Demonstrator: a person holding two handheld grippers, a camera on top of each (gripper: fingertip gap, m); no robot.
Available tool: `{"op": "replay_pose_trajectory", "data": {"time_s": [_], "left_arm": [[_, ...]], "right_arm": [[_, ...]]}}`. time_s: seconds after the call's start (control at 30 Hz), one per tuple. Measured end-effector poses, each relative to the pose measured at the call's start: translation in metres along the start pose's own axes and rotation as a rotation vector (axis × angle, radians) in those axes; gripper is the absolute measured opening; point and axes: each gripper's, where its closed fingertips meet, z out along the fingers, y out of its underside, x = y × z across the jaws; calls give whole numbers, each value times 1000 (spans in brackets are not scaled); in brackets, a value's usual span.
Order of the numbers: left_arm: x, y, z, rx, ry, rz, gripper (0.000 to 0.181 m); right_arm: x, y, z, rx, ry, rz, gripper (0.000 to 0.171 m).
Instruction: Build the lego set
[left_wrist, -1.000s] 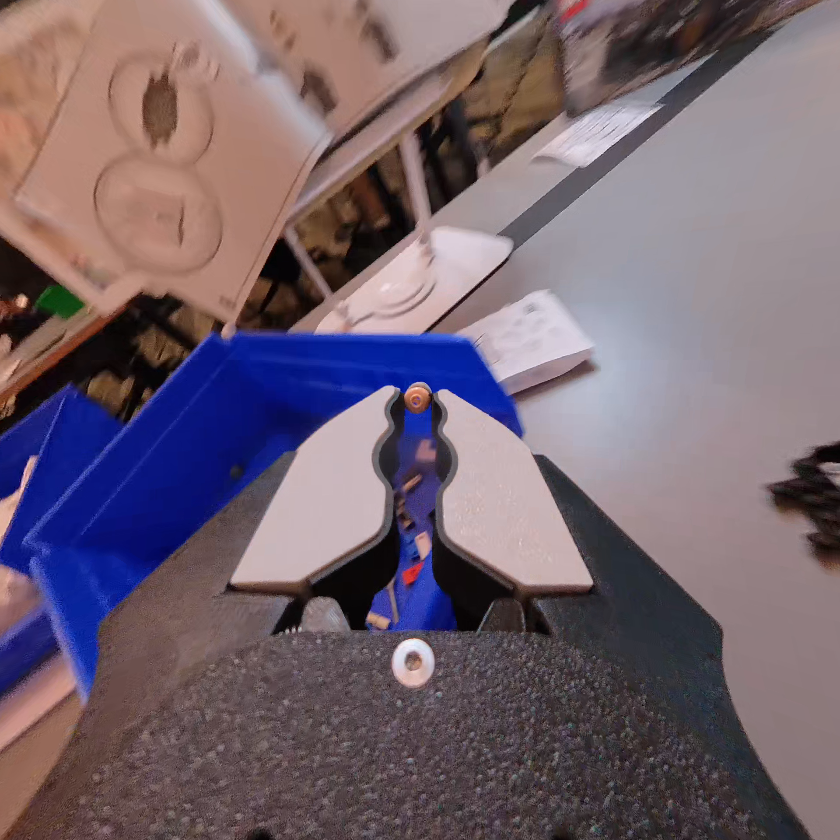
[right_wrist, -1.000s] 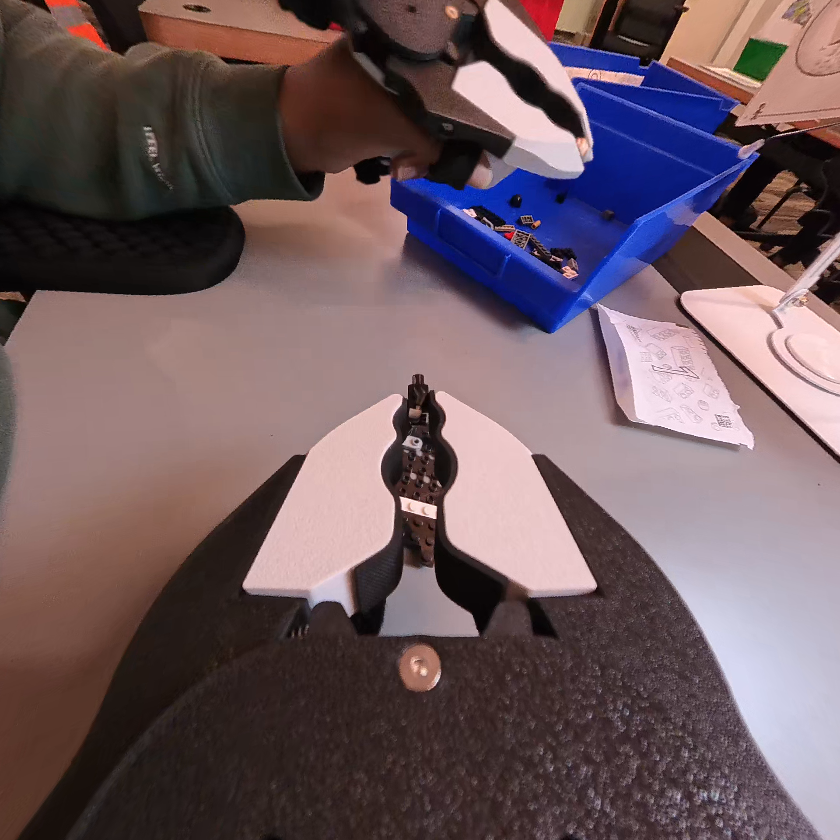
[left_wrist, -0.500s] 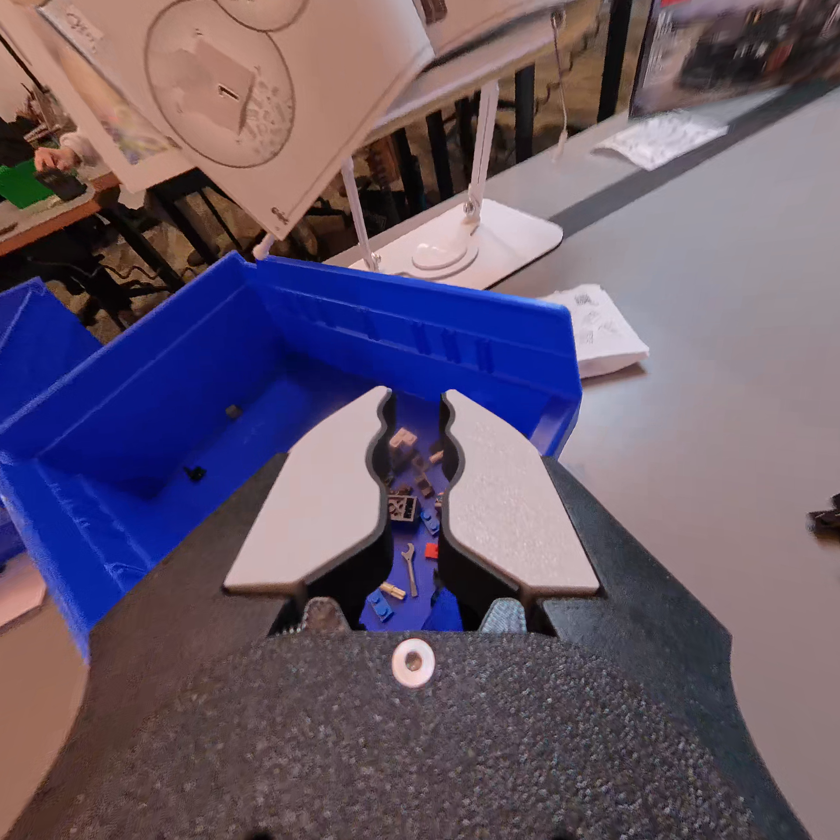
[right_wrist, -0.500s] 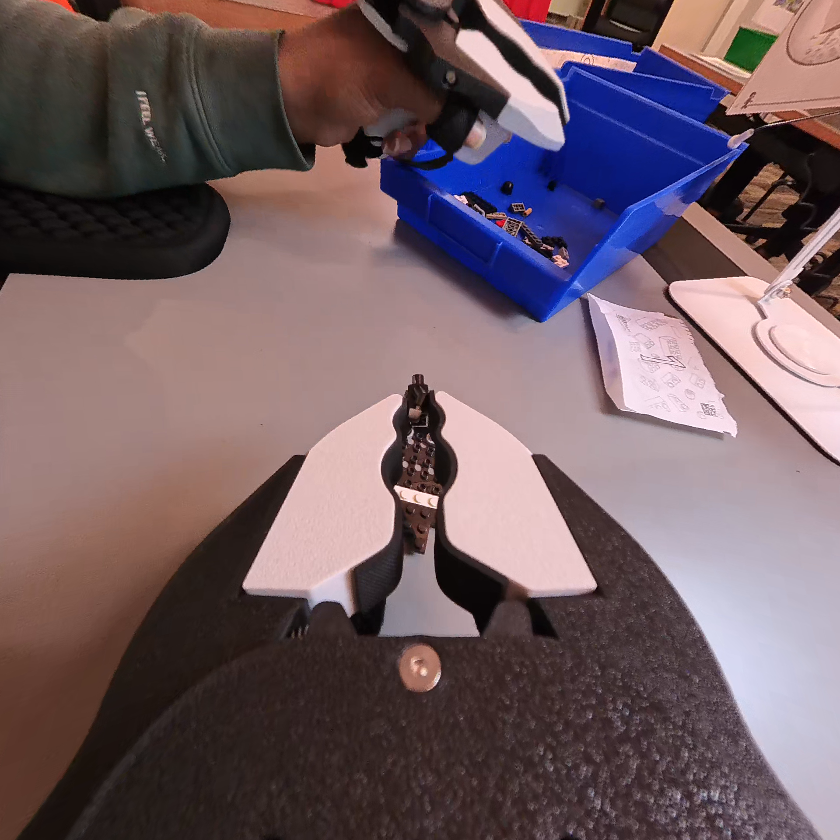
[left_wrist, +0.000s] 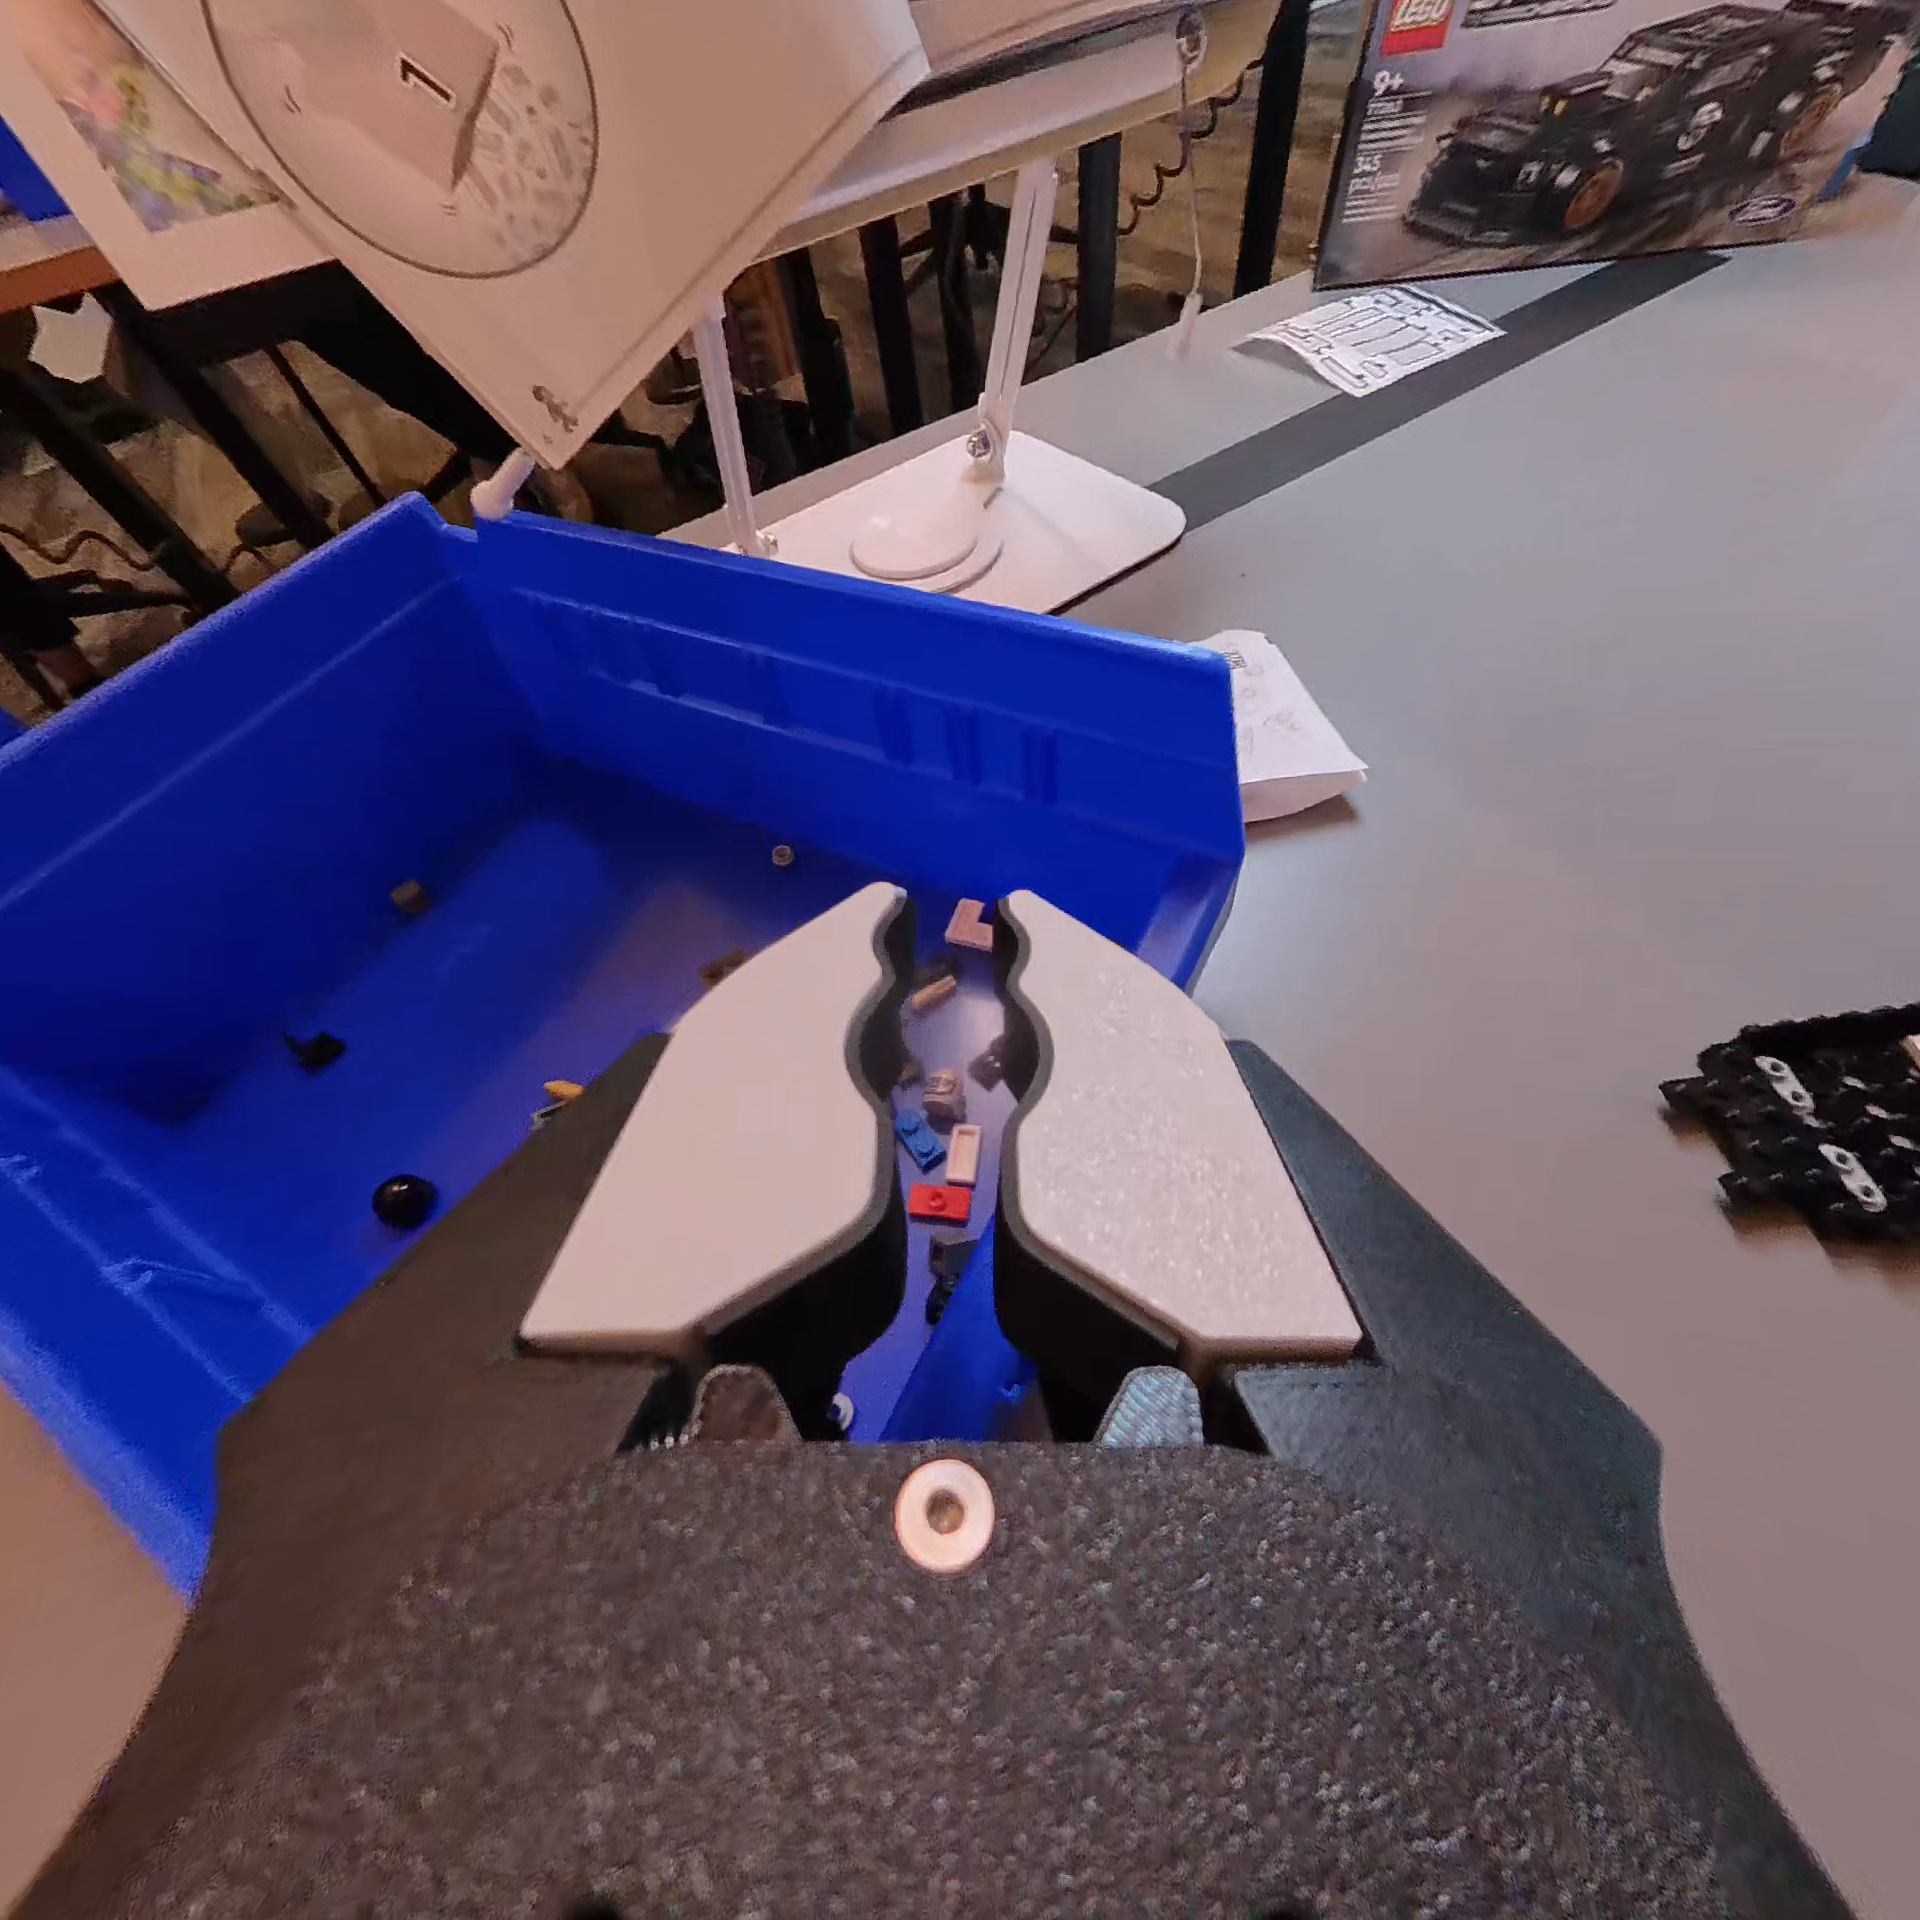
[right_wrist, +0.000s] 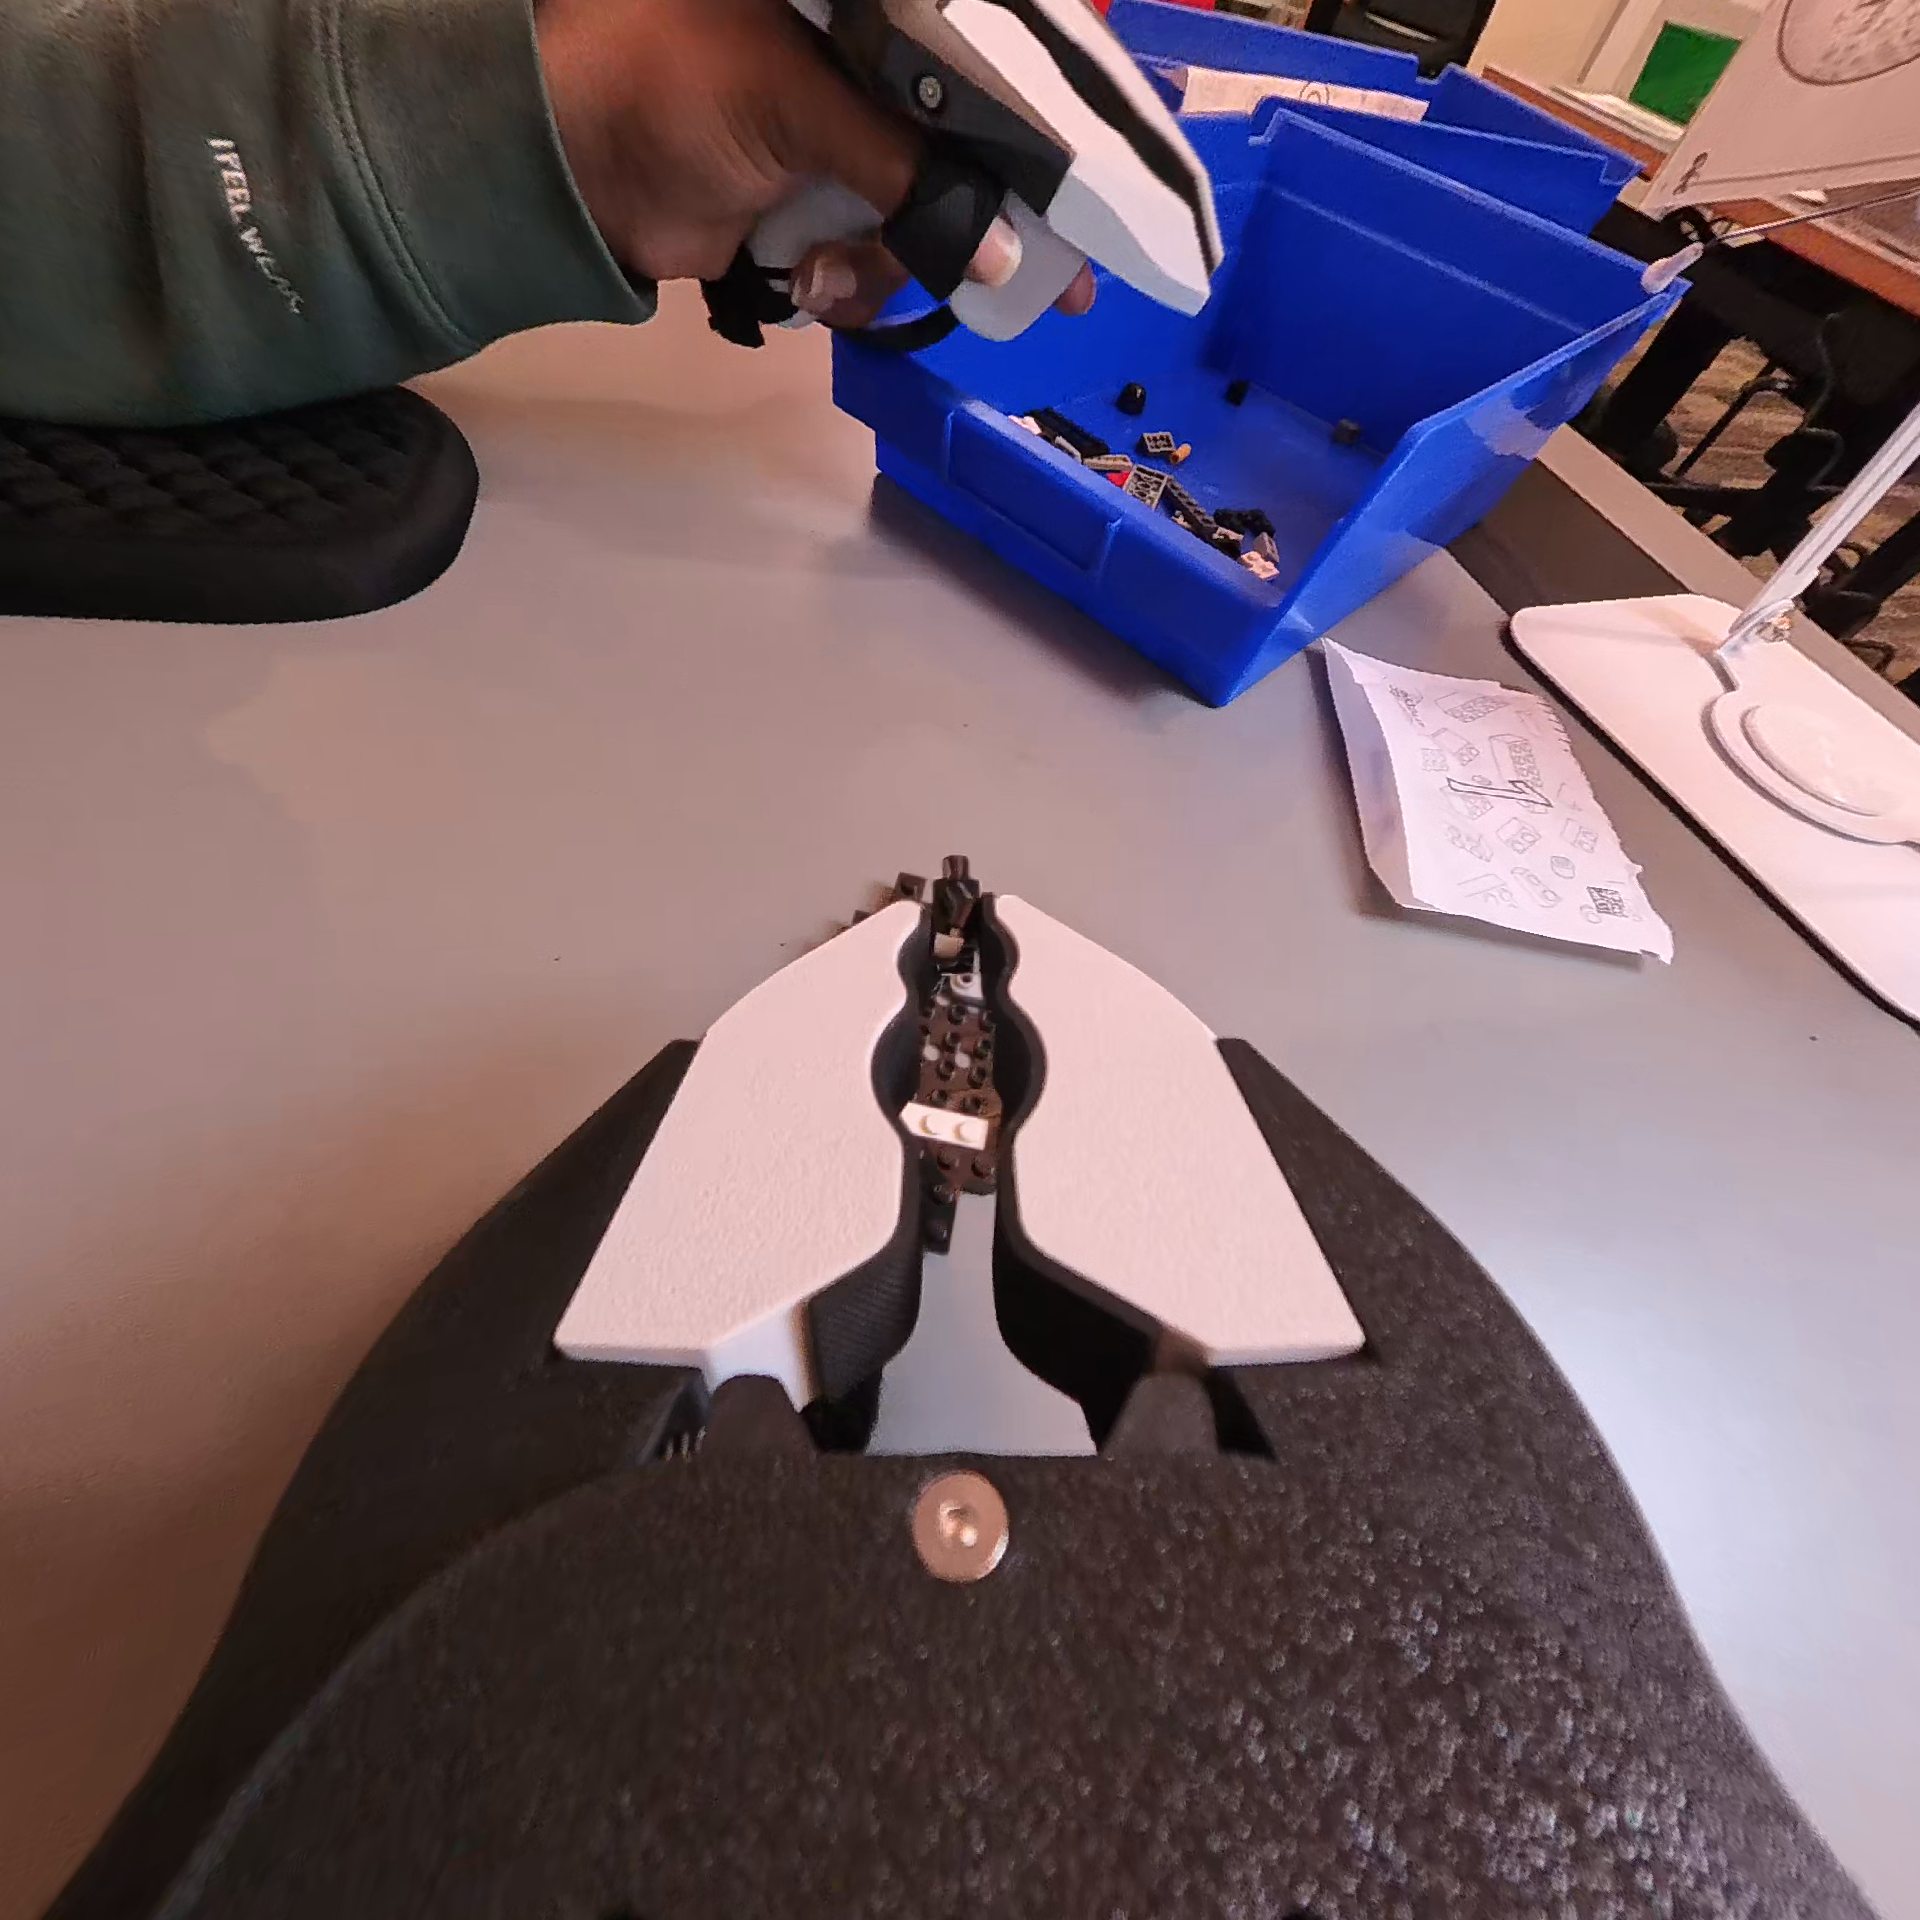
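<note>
The left gripper (left_wrist: 951, 904) is down over the blue bin (left_wrist: 852, 707) now, and the small tan stud it pinched at its tips a second ago is gone. The fingers (left_wrist: 748, 1122) stand apart by a narrow gap with nothing between them, so that piece looks to have been let go into the bin. Through the gap you can see loose small bricks (left_wrist: 940, 1143) scattered on the bin floor: red, blue, tan, grey, a pale L-shaped one farther off.

Over on the right, no change: the right gripper (right_wrist: 956, 904) stays closed on the black studded plate assembly (right_wrist: 956, 1060), held low over the grey table (right_wrist: 520, 831). It is a long, dark, flat build with a white piece across it and a small black part poking out past the fingertips. From the left wrist view it shows as a wide black slab with pale inserts, well apart from the bin.

A printed paper bag (right_wrist: 1486, 800) lies just beside the bin, with a white stand base (left_wrist: 987, 520) behind it.
</note>
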Motion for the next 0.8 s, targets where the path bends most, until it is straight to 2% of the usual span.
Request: {"op": "replay_pose_trajectory", "data": {"time_s": [0.13, 0.17, 0.3, 0.4, 0.43, 0.5, 0.6, 0.7, 0.8], "left_arm": [[22, -3, -3, 15, 118, 20, 12], [34, -3, -4, 13, 189, 21, 12], [113, -10, -25, 20, 670, -137, 13], [168, -12, -37, -15, 963, -327, 23], [181, -9, -37, -57, 1015, -371, 29], [201, -5, -36, -103, 1085, -442, 34], [218, -11, -42, -118, 1197, -552, 30], [220, -8, -38, -114, 1173, -514, 15], [220, -8, -38, -106, 1146, -477, 14]], "right_arm": [[5, -3, -1, 26, 25, 12, 8], [6, -5, -1, 39, 36, 12, 8], [9, -19, -4, 104, 83, -15, 8], [5, -28, -4, 142, 104, -68, 8], [3, -31, -4, 150, 109, -90, 8], [-1, -33, -3, 150, 116, -130, 8], [-8, -33, -1, 138, 113, -177, 8], [-10, -34, -1, 138, 108, -190, 8], [-10, -34, -1, 140, 112, -191, 8]]}}
